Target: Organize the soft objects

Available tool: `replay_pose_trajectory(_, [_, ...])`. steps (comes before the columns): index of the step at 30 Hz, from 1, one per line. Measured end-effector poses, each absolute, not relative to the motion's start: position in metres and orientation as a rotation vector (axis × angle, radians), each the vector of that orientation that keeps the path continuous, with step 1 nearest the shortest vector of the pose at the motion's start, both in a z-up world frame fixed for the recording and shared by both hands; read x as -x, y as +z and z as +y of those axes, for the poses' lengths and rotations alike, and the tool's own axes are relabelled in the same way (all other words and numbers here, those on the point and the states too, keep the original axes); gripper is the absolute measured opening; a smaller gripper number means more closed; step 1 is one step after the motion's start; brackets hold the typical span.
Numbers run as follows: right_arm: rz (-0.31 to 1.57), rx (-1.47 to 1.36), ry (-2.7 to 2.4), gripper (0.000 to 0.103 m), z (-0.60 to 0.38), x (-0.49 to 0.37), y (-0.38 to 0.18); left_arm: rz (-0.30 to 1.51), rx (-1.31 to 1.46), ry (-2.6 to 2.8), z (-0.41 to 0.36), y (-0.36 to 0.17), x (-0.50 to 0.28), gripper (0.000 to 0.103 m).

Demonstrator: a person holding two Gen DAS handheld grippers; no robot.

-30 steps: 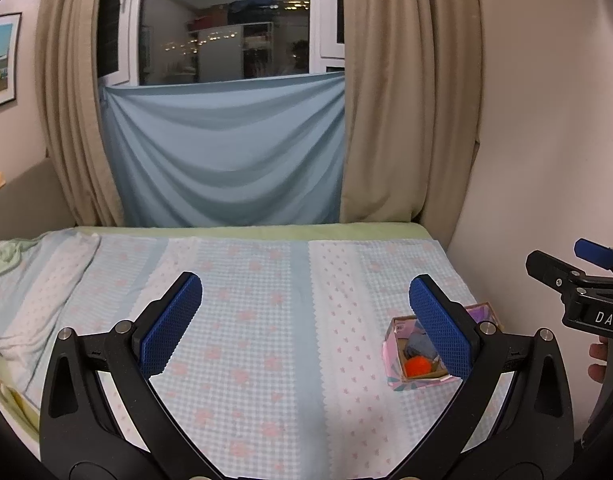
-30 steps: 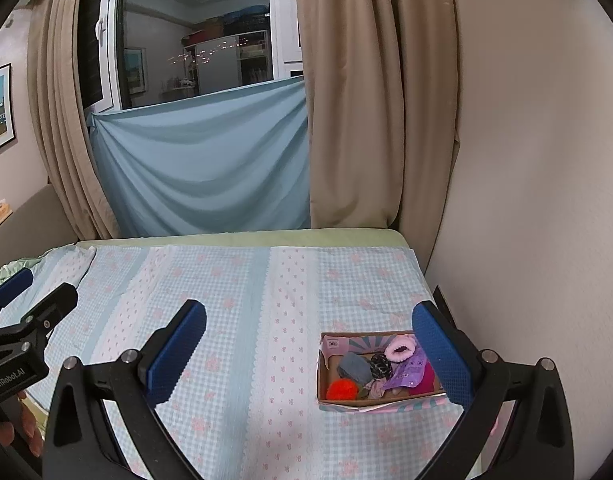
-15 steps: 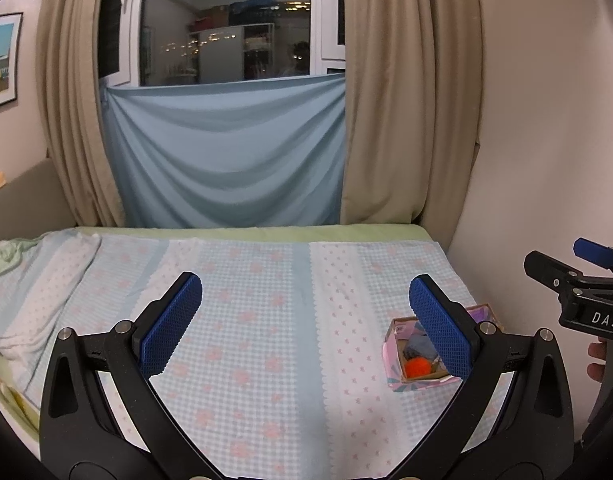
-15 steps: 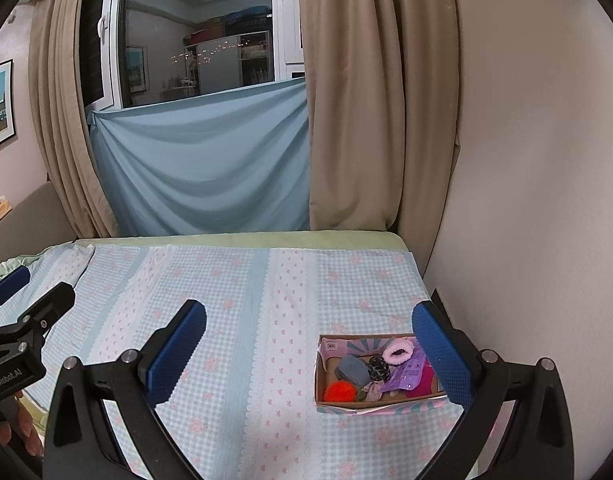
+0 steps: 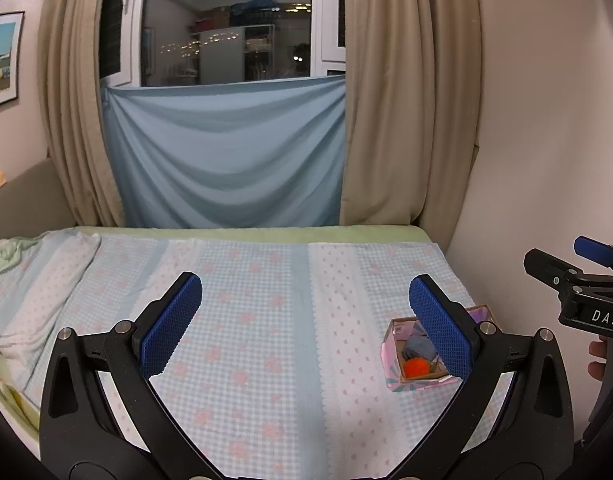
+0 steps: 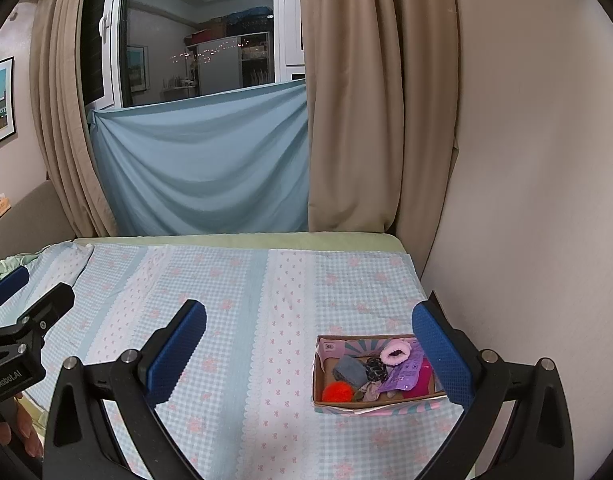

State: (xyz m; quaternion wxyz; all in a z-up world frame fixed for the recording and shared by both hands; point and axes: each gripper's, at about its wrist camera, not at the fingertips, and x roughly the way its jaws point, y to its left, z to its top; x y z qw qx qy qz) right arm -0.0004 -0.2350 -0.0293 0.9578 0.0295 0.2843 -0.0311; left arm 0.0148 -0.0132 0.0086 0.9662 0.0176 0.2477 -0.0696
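A small cardboard box (image 6: 334, 404) sits on the bed near the right wall. It holds several soft items: an orange pompom (image 6: 337, 391), a grey piece (image 6: 349, 369), a dark scrunchie (image 6: 375, 368), a pink scrunchie (image 6: 395, 353) and a purple packet (image 6: 404, 374). The box also shows in the left wrist view (image 5: 390, 364), partly behind my left finger. My right gripper (image 6: 310, 352) is open and empty, above the bed, its right finger beside the box. My left gripper (image 5: 306, 324) is open and empty, left of the box.
The bed has a blue checked sheet (image 6: 234, 320) with pink flowers. A bunched pillow or blanket (image 5: 22, 280) lies at the left. A wall (image 6: 526, 200) runs close along the right. Beige curtains (image 6: 354, 120) and a blue cloth (image 6: 202, 168) hang behind the bed.
Both views have hardly shifted; the box sits very slightly lower in the right wrist view. Both grippers stay open.
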Motion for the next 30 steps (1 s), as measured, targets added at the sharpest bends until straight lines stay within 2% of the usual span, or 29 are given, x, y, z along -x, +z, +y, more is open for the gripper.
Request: replay_pose_trajectory(30, [0.572, -0.064, -0.069, 0.103, -0.237, 0.003, -0.028, 0.470, -0.074, -0.084, -0.025, 0.011, -0.010, 0.103])
